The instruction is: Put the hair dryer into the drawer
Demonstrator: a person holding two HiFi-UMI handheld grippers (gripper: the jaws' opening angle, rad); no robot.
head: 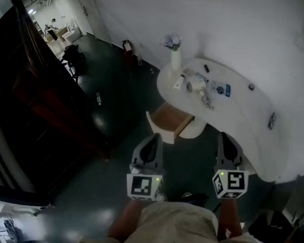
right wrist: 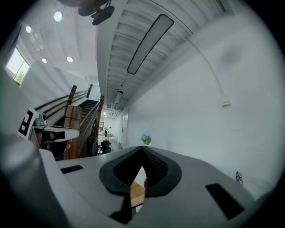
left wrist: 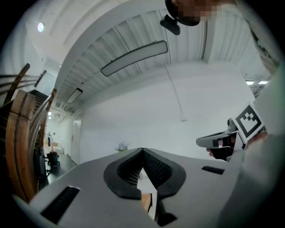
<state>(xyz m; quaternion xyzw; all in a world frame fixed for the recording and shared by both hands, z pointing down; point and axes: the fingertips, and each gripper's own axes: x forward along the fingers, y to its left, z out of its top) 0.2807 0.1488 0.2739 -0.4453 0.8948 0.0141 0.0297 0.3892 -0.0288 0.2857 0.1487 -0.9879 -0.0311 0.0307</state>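
Note:
In the head view a white hair dryer (head: 196,85) lies on the white curved table (head: 242,117), among small items. Below the table's near edge an open drawer (head: 171,119) shows its wooden inside. My left gripper (head: 153,138) and right gripper (head: 227,138) are held level side by side, short of the drawer and apart from it. Both are shut with nothing between the jaws. In the left gripper view the left gripper (left wrist: 142,152) has its tips together, with a strip of the drawer's wood (left wrist: 146,201) showing below them. The right gripper (right wrist: 142,150) looks the same.
A white vase of flowers (head: 175,55) stands at the table's far end. A dark wooden staircase (head: 38,88) fills the left side. A red fire extinguisher (head: 127,46) stands by the wall and a bottle (head: 98,98) stands on the dark floor.

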